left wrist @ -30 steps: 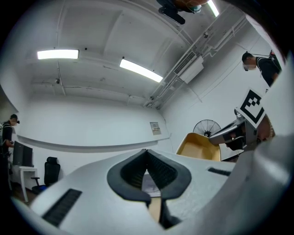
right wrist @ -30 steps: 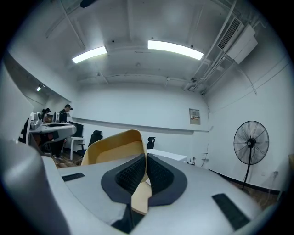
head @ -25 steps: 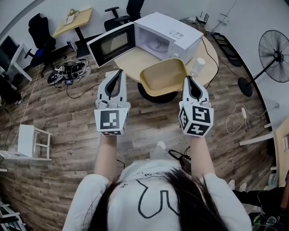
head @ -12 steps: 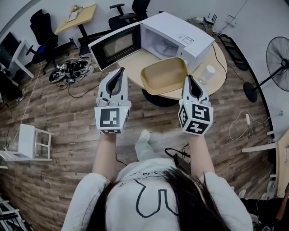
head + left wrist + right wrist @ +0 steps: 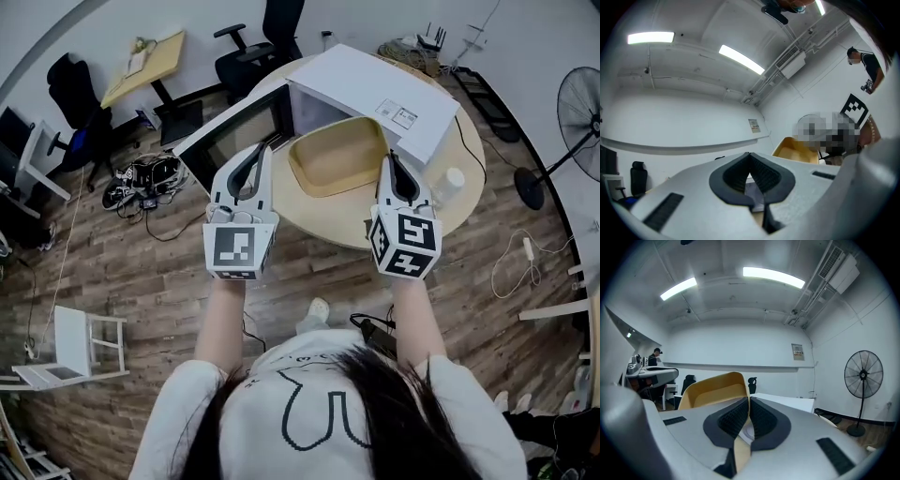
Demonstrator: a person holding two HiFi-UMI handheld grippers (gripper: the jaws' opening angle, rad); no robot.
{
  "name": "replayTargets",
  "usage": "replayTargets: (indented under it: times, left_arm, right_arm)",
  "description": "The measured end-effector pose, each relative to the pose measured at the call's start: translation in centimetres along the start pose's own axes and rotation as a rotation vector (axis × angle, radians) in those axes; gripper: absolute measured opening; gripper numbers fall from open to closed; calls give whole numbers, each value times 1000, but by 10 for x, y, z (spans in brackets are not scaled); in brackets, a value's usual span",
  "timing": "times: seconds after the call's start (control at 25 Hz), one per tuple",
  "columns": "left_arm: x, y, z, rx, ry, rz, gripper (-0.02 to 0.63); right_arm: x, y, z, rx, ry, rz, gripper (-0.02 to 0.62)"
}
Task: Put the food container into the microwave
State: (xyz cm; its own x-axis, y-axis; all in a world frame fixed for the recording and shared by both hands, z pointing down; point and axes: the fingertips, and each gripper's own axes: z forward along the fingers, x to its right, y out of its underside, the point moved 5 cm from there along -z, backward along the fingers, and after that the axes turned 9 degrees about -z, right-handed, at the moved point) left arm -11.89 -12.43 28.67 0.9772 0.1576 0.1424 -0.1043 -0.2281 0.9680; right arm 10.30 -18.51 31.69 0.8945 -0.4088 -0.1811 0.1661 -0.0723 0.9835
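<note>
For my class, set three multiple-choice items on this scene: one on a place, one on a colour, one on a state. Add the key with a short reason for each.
1. Where does the microwave stand?
A. on the floor
B. on the round wooden table
C. on an office chair

2. What colour is the food container?
A. blue
B. tan-yellow
C. black

3. In what state is the microwave door?
A. open
B. shut
C. taken off

Key:
1 B: its base rests on the tabletop in the head view.
2 B: its inside and rim show tan-yellow in the head view and the right gripper view.
3 A: it is swung out to the left, away from the dark opening.
</note>
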Motion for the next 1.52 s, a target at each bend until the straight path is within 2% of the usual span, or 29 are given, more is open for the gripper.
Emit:
replayTargets:
  times: [0.16,0.36,0.92,1.52]
  left_arm:
    - [-33,13,43,-3,24,-35,8]
    - [-48,35,82,-20,33,-62,8]
    - [-71,87,124,-106,121,-116,8]
    - [-95,110,182,-106,377,-125,8]
  right_arm:
    - [-5,-5,44,-20,19,-10,35]
    - [-1,3,83,-48,29,-17,35]
    - [-27,58,124,-208,50,23,35]
    - [-40,117,153,-374,288,172,35]
